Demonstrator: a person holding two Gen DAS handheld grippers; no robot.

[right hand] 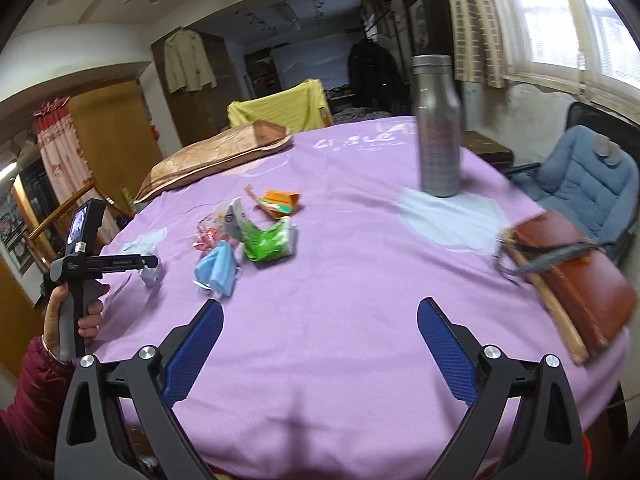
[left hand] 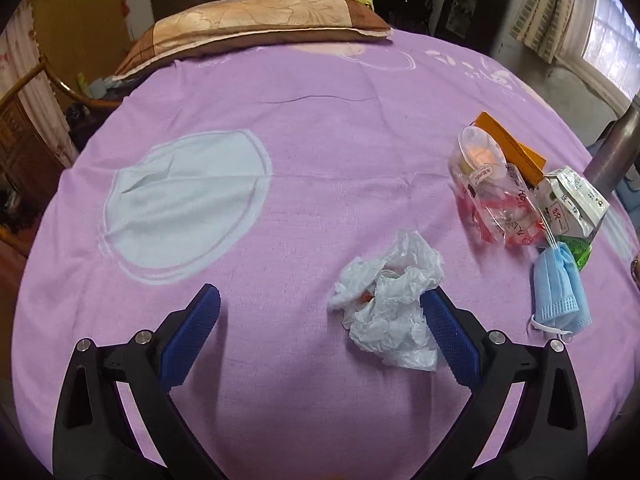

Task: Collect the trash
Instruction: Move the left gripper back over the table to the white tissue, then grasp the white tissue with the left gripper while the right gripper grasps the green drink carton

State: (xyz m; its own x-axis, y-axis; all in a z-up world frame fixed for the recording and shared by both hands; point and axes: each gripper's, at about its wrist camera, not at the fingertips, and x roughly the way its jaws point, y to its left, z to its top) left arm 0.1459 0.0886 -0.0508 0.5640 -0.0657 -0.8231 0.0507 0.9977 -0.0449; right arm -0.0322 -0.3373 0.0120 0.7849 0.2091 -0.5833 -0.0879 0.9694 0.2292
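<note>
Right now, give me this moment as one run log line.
left gripper: open, crumpled white plastic bag between jaws | right gripper: open, empty | blue face mask: on sheet

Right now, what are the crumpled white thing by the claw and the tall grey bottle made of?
The crumpled white thing looks like thin plastic film, probably a bag: wrinkled, glossy and half see-through. The tall grey bottle seems to be metal, likely brushed steel, with a dull silvery sheen, though the picture is blurry.

Left claw (left hand: pixel 320 312): black plastic arms, silver round screws at joints, blue textured pads (left hand: pixel 192 336). Right claw (right hand: pixel 320 320) same build. Left claw body: black, grey handle (small lit screen on top). Sleeve (right hand: pixel 36 384) dark red, seemingly quilted.
</note>
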